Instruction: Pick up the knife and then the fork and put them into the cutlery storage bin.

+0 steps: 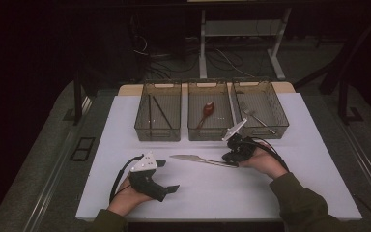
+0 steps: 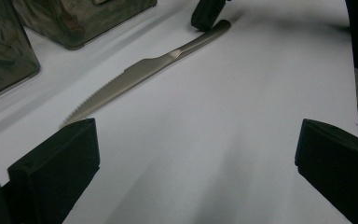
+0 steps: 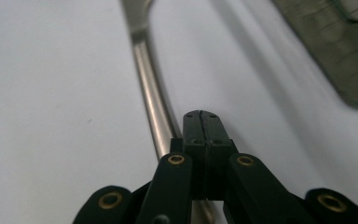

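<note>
Left claw (image 2: 196,154) spread wide over matte white surface (image 2: 223,121). Right claw (image 3: 204,122) pressed together, resting atop smooth rounded steel handle of knife (image 3: 148,88); blade serrations seen from left gripper view. Beyond, three mesh bins (image 1: 210,115) holding chopsticks, spoon, fork.
</note>
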Demonstrator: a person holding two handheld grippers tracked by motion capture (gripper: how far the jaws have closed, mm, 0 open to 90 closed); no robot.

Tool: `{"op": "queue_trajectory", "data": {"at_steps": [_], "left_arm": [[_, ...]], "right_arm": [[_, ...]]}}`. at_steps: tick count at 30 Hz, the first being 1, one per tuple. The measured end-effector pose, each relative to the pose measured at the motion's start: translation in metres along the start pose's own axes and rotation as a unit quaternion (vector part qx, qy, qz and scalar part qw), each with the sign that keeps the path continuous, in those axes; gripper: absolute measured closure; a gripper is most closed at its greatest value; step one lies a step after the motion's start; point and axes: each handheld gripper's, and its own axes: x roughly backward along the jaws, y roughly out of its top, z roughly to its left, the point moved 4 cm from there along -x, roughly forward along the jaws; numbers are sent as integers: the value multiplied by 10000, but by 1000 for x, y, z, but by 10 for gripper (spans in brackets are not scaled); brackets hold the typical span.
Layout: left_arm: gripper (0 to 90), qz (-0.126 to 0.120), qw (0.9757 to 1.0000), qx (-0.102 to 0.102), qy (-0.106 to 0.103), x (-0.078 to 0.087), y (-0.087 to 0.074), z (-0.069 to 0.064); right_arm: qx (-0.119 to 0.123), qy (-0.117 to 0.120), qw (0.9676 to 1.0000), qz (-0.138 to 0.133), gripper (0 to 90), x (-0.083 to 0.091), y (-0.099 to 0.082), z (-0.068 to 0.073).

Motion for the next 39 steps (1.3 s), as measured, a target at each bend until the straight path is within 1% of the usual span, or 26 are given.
{"op": "queue_trajectory", "data": {"at_steps": [2,5,8,11,13,14,16,17,18,20,21,24,28,31,33,34,35,38,39], "left_arm": [[0,-1,10000,-2,0,0,0,0],[0,4,10000,-6,3,0,0,0],[0,-3,10000,-11,-3,1,0,0],[0,-3,10000,-10,-5,1,0,0],[0,1,10000,-13,-5,1,0,0],[0,2,10000,-12,-4,1,0,0],[0,-9,10000,-2,-1,1,1,0],[0,-23,10000,-1,1,1,1,0],[0,-26,10000,-1,-2,1,1,0],[0,-31,10000,-4,-1,1,1,0],[0,-15,10000,-10,0,1,1,0],[0,-21,10000,-8,-3,2,1,0],[0,-33,10000,0,-18,1,1,0],[0,-47,10000,10,-25,2,1,0],[0,-36,10000,-4,-20,2,1,0],[0,-35,10000,-8,-22,2,1,0],[0,-35,10000,-7,-27,2,1,0],[0,-37,10000,-19,-30,2,1,0],[0,-38,10000,-35,-26,2,1,0]], "right_arm": [[40,75,9999,70,890,1,-1,2],[52,114,9999,71,889,1,-2,2],[12,146,9999,0,883,5,-2,0],[-16,217,9997,-77,792,11,0,-1],[44,275,9996,-72,723,14,3,1],[71,249,9996,-87,711,16,5,1],[65,295,9995,-105,694,18,11,3],[100,305,9995,-80,694,18,14,5],[211,326,9992,-16,690,17,17,6],[361,294,9988,165,687,15,23,10],[465,320,9981,261,687,14,27,12],[673,361,9955,567,686,9,39,18],[816,331,9919,916,691,1,50,20],[921,364,9878,1205,694,-6,56,22],[1015,344,9850,1354,699,-10,59,23],[1025,347,9838,1429,703,-13,61,24],[1042,299,9826,1507,707,-15,62,24],[1063,322,9806,1614,717,-20,64,25],[1095,307,9792,1681,719,-22,65,26]]}}
